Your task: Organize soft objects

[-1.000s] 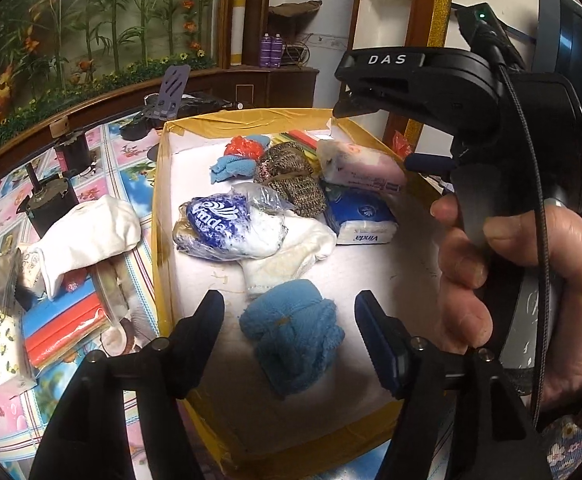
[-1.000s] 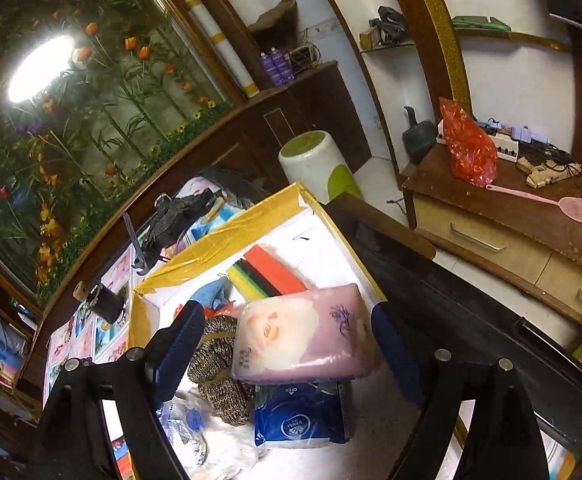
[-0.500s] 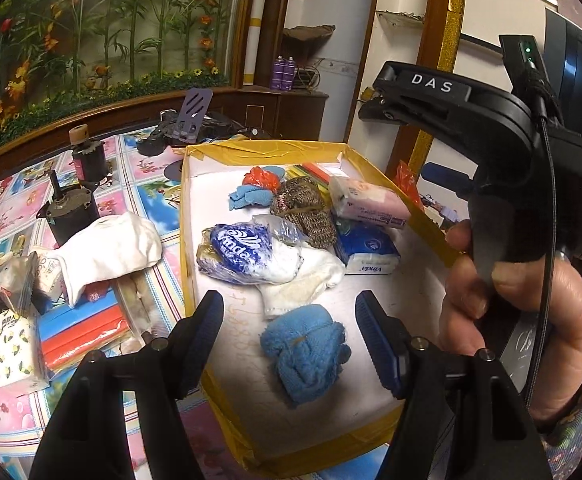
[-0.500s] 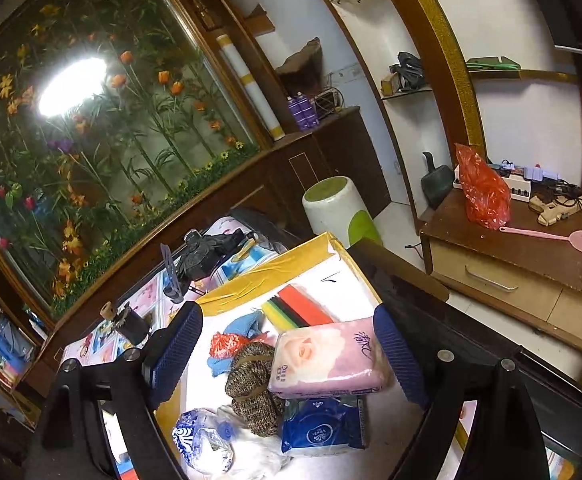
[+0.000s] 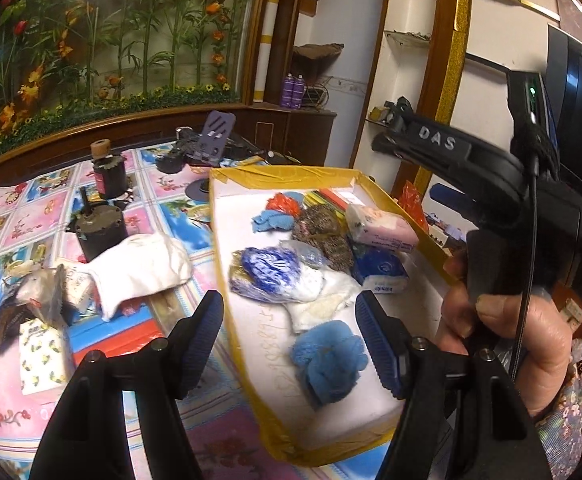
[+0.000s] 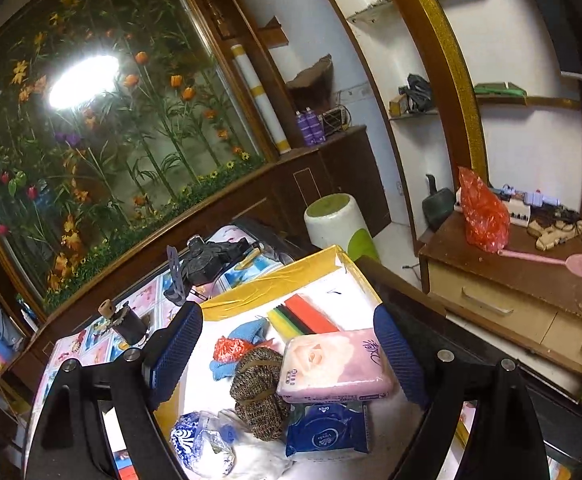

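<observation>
1. Soft objects: gathered in a yellow-taped white box (image 5: 371, 408) lying on the worktop (image 5: 7, 224), which carries a floral patterned cloth.
2. Left gripper (image 5: 289, 338): jaws stand partly apart, nothing between the pads; both blue fingertips (image 5: 375, 340) hover above the near end of the box, clear of its contents.
3. Just beyond the left gripper, on the box floor: a blue fuzzy cloth bundle (image 5: 329, 360), free of both pads.
4. Behind it: a white cloth (image 5: 323, 304), partly under a clear bag with a blue-and-white print (image 5: 267, 272).
5. Right gripper (image 6: 289, 354): jaws wide, holding nothing; seen in the left wrist view as a black body marked "DAS" (image 5: 483, 176), gripped by a hand (image 5: 519, 340) at the right side of the box.
6. Framed between the right gripper's pads, lower down and not touched: a pink tissue pack with a rose print (image 6: 335, 366), resting on a blue tissue pack (image 6: 327, 432).
7. Left of the pink pack, touching it: a brown knitted roll (image 6: 259, 388) bound with a band.
8. Farther back in the box: a red crinkled bag (image 6: 229, 348), a light blue cloth (image 6: 247, 330), and a stack of coloured strips (image 6: 303, 316) near the far wall.
9. Outside the box, on the worktop to its left: a white folded cloth (image 5: 139, 268), a floral tissue pack (image 5: 39, 356), and two dark jars (image 5: 101, 232).
</observation>
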Demonstrator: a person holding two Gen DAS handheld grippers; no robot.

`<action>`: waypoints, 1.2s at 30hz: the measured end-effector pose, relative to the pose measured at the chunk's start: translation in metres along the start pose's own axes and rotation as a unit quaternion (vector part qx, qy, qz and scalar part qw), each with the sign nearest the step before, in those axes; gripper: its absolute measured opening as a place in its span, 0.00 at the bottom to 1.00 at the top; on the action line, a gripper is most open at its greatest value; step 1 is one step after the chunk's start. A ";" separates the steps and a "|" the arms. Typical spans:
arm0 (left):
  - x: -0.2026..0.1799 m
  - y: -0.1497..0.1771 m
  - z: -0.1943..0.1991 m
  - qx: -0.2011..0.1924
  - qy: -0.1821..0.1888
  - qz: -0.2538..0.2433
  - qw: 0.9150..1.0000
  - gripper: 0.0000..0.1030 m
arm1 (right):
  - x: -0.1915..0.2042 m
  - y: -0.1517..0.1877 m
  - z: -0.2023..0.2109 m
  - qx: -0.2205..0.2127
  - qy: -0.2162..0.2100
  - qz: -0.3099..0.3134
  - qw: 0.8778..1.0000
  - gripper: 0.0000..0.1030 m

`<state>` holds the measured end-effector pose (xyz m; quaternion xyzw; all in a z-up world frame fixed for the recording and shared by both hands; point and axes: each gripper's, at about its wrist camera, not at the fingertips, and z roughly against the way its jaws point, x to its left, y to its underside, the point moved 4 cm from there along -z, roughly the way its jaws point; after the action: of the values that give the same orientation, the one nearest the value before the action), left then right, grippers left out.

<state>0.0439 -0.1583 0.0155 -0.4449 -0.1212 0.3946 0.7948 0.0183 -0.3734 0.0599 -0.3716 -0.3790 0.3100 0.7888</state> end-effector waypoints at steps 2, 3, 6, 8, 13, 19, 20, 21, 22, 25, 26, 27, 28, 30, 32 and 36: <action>0.011 -0.002 0.006 -0.008 -0.010 0.007 1.000 0.65 | 0.005 0.000 0.001 -0.007 -0.003 0.012 1.000 0.88; 0.019 -0.004 0.009 -0.012 -0.015 0.013 1.000 0.66 | 0.009 0.001 0.002 -0.010 -0.005 0.021 1.000 0.88; 0.041 -0.006 0.017 -0.020 -0.033 0.028 0.999 0.66 | 0.020 0.005 0.004 -0.011 -0.009 0.040 0.999 0.88; 0.056 -0.008 0.021 -0.021 -0.047 0.031 0.998 0.66 | 0.028 0.009 0.005 -0.010 -0.015 0.052 0.999 0.88; 0.105 -0.013 0.036 -0.034 -0.115 0.020 0.993 0.71 | 0.051 0.022 0.006 0.011 -0.046 0.074 0.996 0.89; 0.202 -0.016 0.040 -0.020 -0.177 0.072 0.981 0.74 | 0.101 0.050 0.026 0.031 -0.114 0.108 0.987 0.90; 0.218 -0.016 0.037 -0.012 -0.174 0.089 0.981 0.74 | 0.112 0.055 0.030 0.036 -0.133 0.114 0.984 0.91; 0.236 -0.015 0.032 -0.002 -0.167 0.112 0.980 0.74 | 0.121 0.061 0.031 0.042 -0.145 0.119 0.981 0.91; 0.249 -0.013 0.027 0.005 -0.159 0.131 0.978 0.74 | 0.133 0.069 0.032 0.053 -0.162 0.125 0.977 0.91; 0.270 -0.007 0.010 0.032 -0.112 0.166 0.979 0.74 | 0.164 0.094 0.032 0.086 -0.205 0.154 0.963 0.91; 0.271 -0.005 0.006 0.037 -0.098 0.168 0.980 0.74 | 0.170 0.101 0.033 0.092 -0.213 0.165 0.959 0.91; 0.270 -0.003 0.000 0.042 -0.081 0.167 0.982 0.74 | 0.177 0.107 0.035 0.094 -0.225 0.178 0.953 0.91; 0.268 -0.001 -0.005 0.048 -0.066 0.163 0.983 0.74 | 0.182 0.112 0.037 0.094 -0.233 0.186 0.950 0.91; 0.258 0.002 -0.015 0.066 -0.047 0.147 0.986 0.74 | 0.189 0.119 0.040 0.090 -0.248 0.201 0.943 0.91; 0.247 0.006 -0.020 0.088 -0.041 0.121 0.988 0.74 | 0.192 0.126 0.039 0.094 -0.254 0.210 0.939 0.91; 0.232 0.014 -0.015 0.126 -0.040 0.088 0.987 0.76 | 0.195 0.135 0.034 0.110 -0.257 0.218 0.935 0.91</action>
<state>0.1974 0.0069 -0.0409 -0.3342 -0.0625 0.4927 0.8011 0.0636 -0.1389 0.0357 -0.2641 -0.4422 0.5991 0.6131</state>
